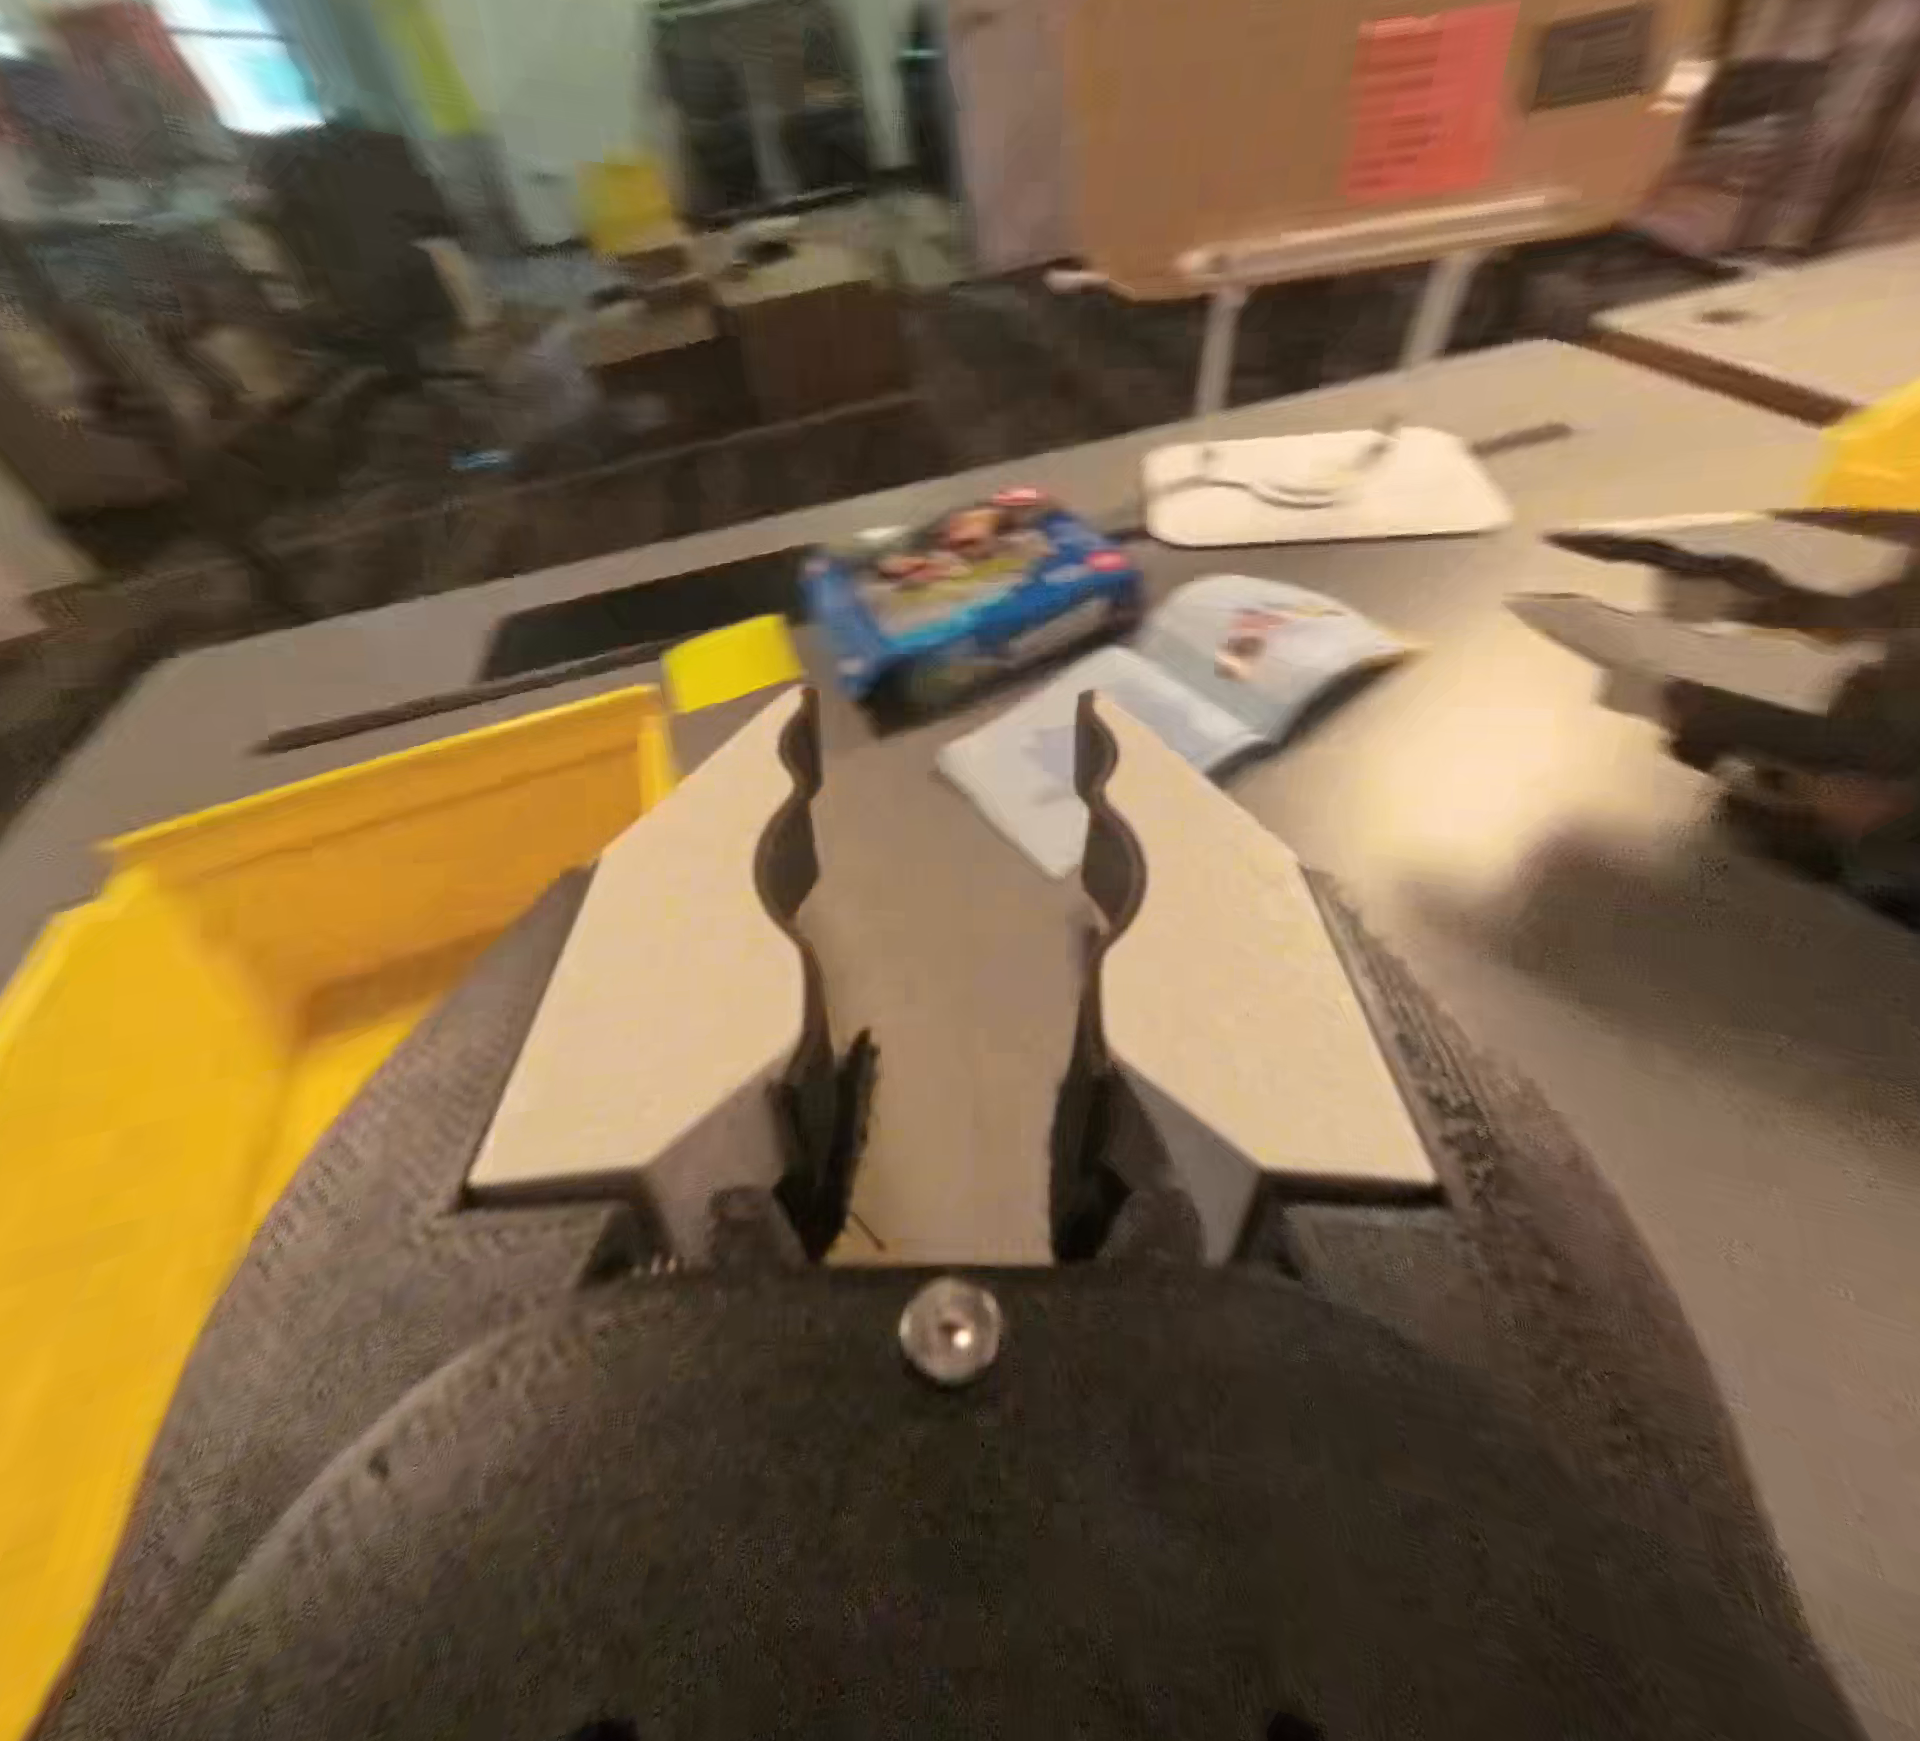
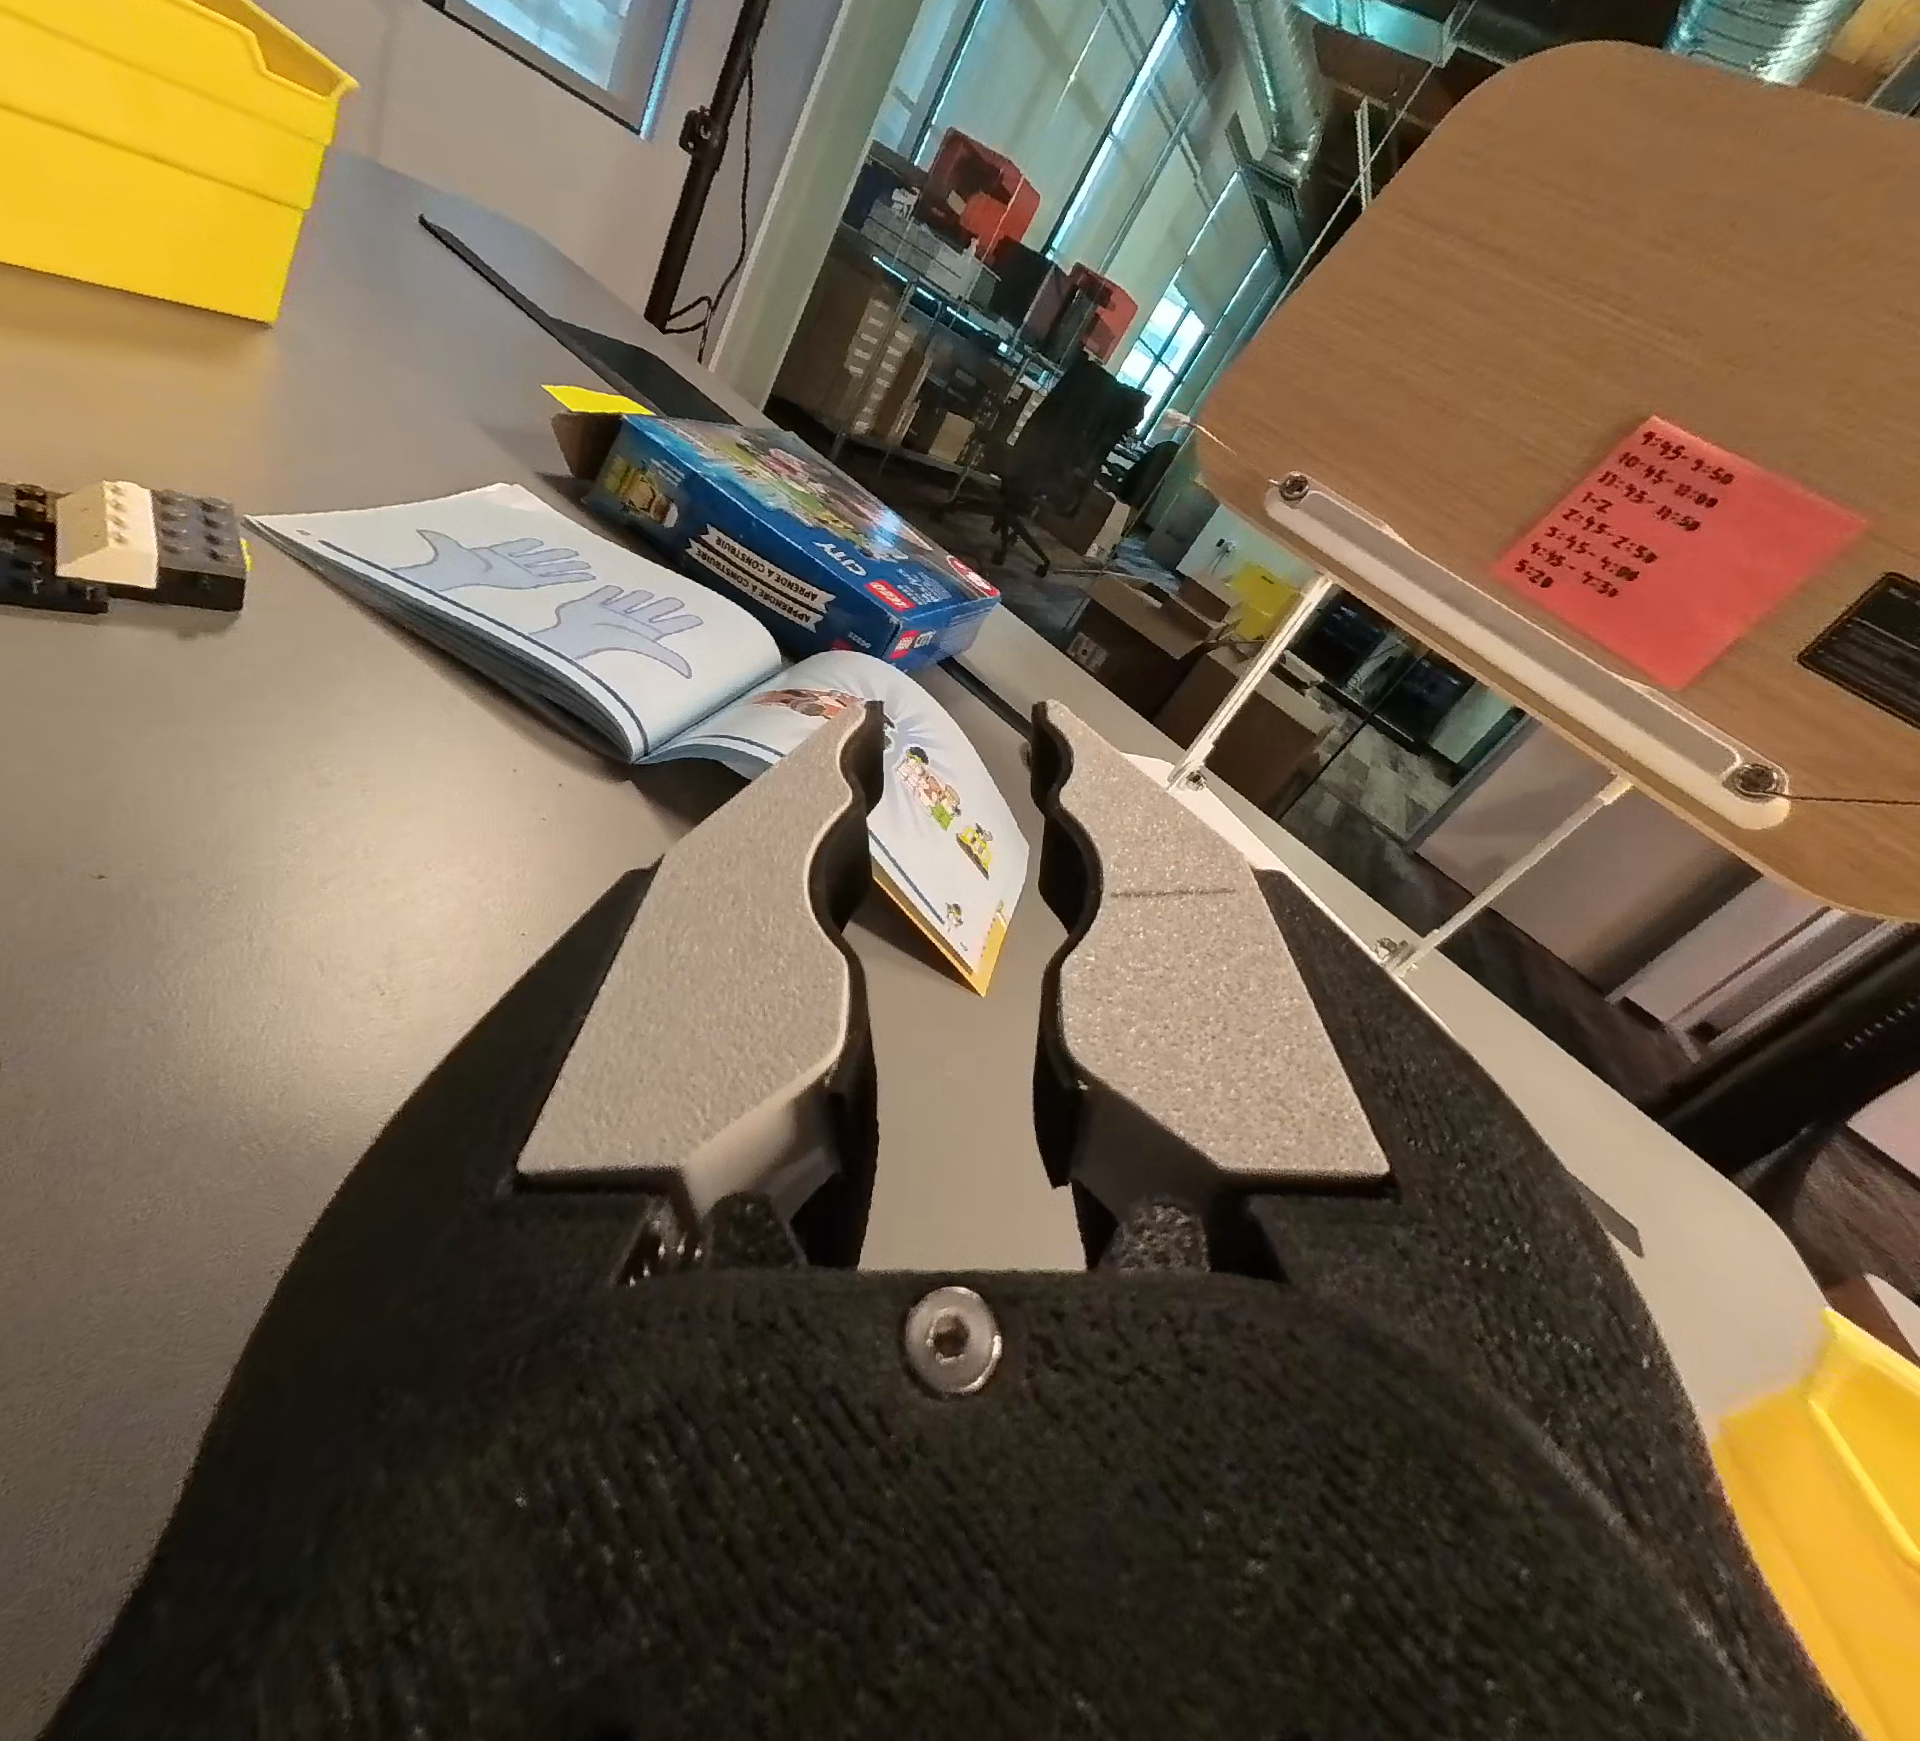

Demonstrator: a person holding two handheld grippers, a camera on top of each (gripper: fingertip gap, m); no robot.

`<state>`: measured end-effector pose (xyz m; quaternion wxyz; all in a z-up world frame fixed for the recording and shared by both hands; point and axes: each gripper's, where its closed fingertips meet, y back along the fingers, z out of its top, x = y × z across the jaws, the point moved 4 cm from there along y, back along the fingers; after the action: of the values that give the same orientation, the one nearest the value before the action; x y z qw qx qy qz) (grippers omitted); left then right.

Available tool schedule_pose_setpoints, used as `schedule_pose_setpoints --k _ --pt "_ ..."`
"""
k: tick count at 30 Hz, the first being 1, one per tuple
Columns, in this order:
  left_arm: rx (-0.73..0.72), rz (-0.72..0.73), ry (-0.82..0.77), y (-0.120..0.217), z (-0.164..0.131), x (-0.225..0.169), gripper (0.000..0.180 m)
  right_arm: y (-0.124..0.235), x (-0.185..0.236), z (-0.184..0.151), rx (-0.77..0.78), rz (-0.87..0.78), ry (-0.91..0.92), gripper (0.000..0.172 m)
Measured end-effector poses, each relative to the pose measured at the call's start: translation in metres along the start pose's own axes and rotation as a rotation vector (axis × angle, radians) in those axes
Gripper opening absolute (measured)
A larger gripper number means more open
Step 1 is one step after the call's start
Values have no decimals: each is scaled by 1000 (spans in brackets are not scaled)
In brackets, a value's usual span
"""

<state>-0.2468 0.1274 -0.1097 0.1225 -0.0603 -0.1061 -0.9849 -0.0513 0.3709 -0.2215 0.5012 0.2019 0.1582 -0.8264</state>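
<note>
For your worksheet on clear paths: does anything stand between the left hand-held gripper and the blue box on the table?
Nothing visible does. The left hand-held gripper is open and empty, with bare table leading to the blue box; the open booklet lies right of that line.

The counter (image 2: 260, 860) is smooth matt grey laminate, the bin (image 2: 156, 133) glossy yellow plastic, the box (image 2: 790, 538) shiny blue cardboard, the booklet (image 2: 520, 611) thin satin paper, and the right claw (image 2: 956, 735) has grainy grey fingers (image 2: 748, 943) in rough black housing, under wood-grain board (image 2: 1558, 257).
</note>
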Motion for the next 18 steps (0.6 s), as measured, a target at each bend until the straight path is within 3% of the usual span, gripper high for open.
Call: schedule_pose_setpoints --k 3,6,9,13,17,18 --pt "138 -189 -1 -38 -41 -45 54 0 0 0 -1 0 1 26" --pt "361 -198 -28 -76 -96 -59 79 0 1 0 -2 0 3 26" --pt "496 -207 0 -98 -131 -65 90 0 2 0 -3 3 12 25" --pt "572 -217 30 -113 -150 -67 84 -1 3 0 1 9 17 25" --pt "559 -296 10 -113 -148 -74 50 -1 12 4 -27 68 33 29" --pt "559 -316 14 -112 -148 -75 50 0 19 10 -58 105 49 34"
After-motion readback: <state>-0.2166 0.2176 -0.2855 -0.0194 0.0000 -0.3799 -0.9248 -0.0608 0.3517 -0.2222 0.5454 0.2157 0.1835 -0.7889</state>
